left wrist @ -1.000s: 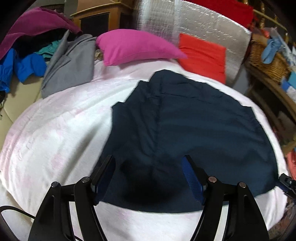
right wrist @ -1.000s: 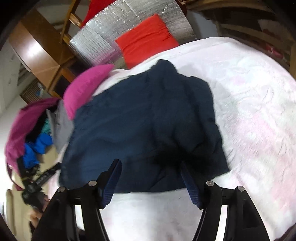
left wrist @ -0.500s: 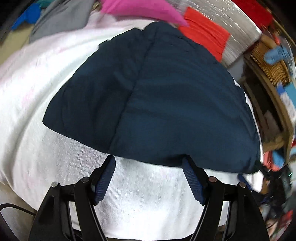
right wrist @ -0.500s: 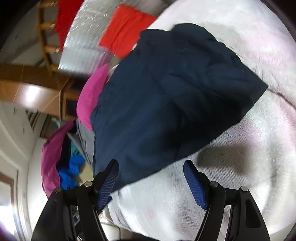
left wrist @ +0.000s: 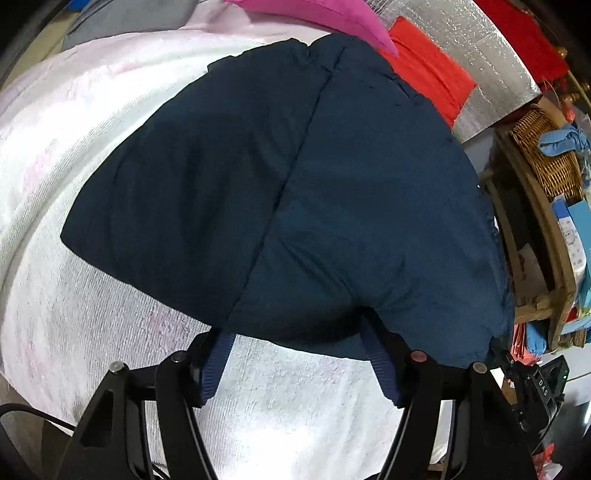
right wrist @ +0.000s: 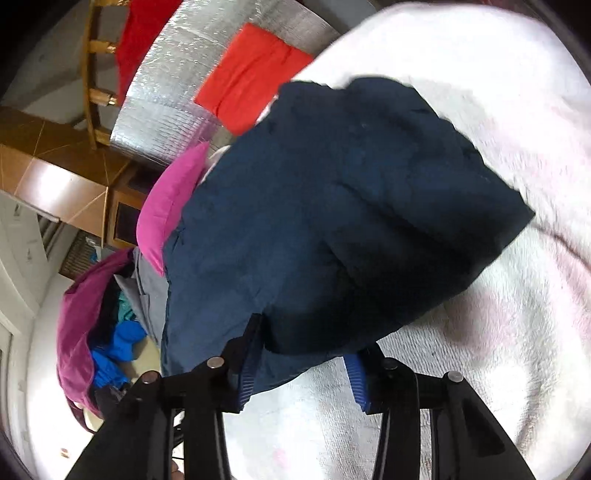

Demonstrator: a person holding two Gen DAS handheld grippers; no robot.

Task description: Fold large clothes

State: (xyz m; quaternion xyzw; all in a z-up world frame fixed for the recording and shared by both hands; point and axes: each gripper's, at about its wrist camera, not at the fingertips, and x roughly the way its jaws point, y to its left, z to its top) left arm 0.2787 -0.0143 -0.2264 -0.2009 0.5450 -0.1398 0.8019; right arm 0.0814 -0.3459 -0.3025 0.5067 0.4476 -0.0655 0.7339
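Left claw (left wrist: 295, 345): jaws wide and closing a little; the near hem of the navy jacket (left wrist: 295, 192) is bulged between the blue pads, but a firm pinch cannot be confirmed.
Right claw (right wrist: 303, 356): jaws closing, with the jacket's near corner between them; the left pad is seen against the cloth, the right pad apparently short of it.
Jacket: spread padded on the white blanket (left wrist: 92, 314), its far end beside the pink pillow (left wrist: 314, 18).
Risk, thin grip: only the top layer may be caught, because the hem is thick and puffed; the lower layer would then be left behind on lifting.
Risk, blanket: the blanket under the jacket may be pinched too, since the pads are low.
Risk, uneven fold: a skewed crease is likely if one claw bites before the other.
Wicker basket (left wrist: 543, 155): beyond the jacket's right edge, blue cloth (left wrist: 561, 140) lying in it.
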